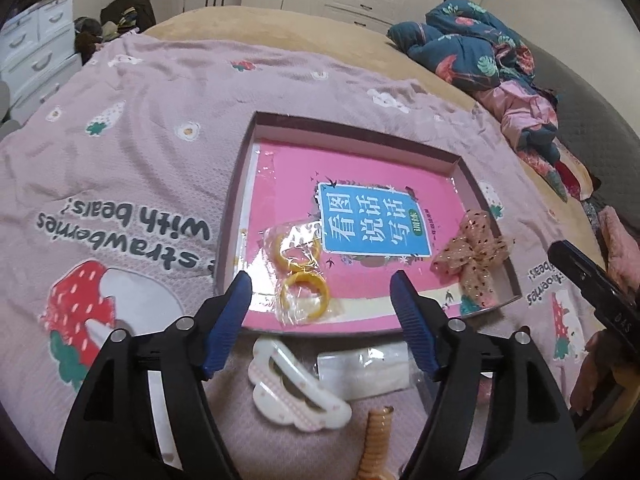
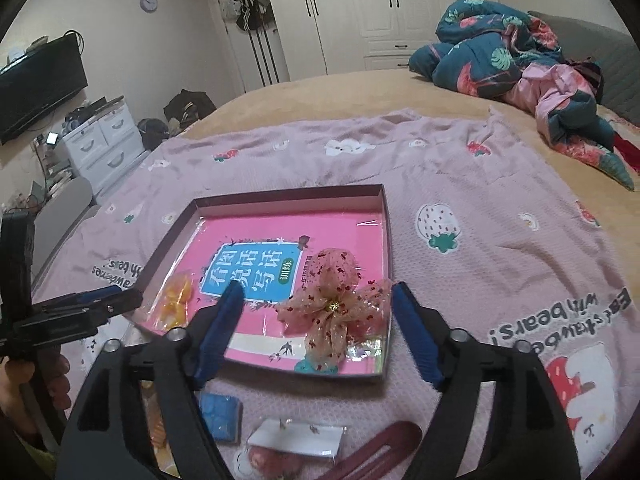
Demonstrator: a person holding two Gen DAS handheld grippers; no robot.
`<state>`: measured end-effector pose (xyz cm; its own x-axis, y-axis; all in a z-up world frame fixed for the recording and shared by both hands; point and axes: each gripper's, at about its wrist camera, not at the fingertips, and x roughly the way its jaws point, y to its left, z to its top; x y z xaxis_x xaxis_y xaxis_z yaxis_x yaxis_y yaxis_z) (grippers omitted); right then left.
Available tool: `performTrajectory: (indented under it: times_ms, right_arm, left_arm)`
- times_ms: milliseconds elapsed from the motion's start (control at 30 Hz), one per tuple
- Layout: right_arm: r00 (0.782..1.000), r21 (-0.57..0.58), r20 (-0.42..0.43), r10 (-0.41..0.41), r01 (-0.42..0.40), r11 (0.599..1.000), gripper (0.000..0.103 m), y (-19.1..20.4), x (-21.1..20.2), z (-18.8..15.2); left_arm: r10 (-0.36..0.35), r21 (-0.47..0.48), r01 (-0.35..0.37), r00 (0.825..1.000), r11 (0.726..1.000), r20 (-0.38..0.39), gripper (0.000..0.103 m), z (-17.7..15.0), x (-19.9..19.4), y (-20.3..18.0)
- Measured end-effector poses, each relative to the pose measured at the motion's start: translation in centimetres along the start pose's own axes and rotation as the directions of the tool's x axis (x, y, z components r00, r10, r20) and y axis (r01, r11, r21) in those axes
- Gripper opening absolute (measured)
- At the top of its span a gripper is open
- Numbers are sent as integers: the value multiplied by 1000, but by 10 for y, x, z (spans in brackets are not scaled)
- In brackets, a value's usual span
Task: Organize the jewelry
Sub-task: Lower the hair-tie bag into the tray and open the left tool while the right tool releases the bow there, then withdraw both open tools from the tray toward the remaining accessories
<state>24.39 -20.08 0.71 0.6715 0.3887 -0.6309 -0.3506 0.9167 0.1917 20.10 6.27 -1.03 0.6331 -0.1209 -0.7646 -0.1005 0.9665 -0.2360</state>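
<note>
A shallow dark-rimmed box lies on a pink strawberry-print blanket spread over a bed, and a pink book with a blue title panel fills its floor. On the book's near left part sit two yellow rings in clear plastic wrap, one just beyond the other. At the box's near right corner lies a sheer pink dotted bow, part of it over the rim in the left wrist view.

The left gripper hangs above the box's near edge with its blue-padded jaws wide apart — nothing is held; the wrapped rings lie in the gap below, untouched by either pad. The right gripper is likewise spread wide and empty, the bow lying between its fingers on the book, clear of both pads.

On the blanket in front of the box, nearer the person, more pieces wait: a white scalloped hair clip, a clear packet with something white inside and a ridged orange coil in the left view; a small blue packet, a white card with earrings and a dark red hair clip in the right view.

Farther off, a crumpled dark floral quilt lies at the bed's far side, white wardrobes stand behind, and a white drawer unit is on the left.
</note>
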Motion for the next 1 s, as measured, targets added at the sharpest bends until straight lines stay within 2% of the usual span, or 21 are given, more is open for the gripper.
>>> performTrajectory:
  times_ms: [267, 467, 633, 1000]
  right_arm:
    - [999, -23, 33, -3, 4, 1000, 84, 6, -30, -8]
    - [999, -32, 37, 0, 1, 999, 84, 11, -44, -15]
    - [999, -42, 44, 2, 0, 999, 89, 14, -57, -24]
    - [999, -74, 36, 2, 1, 997, 90, 19, -78, -48]
  left_arm:
    - [-3, -4, 3, 999, 1000, 41, 82, -10, -29, -1]
    - [-7, 5, 7, 998, 1000, 61, 88, -21, -46, -4]
    - [-16, 9, 16, 997, 1000, 75, 90, -34, -58, -5]
    - [-16, 30, 14, 996, 999, 83, 92, -65, -76, -8]
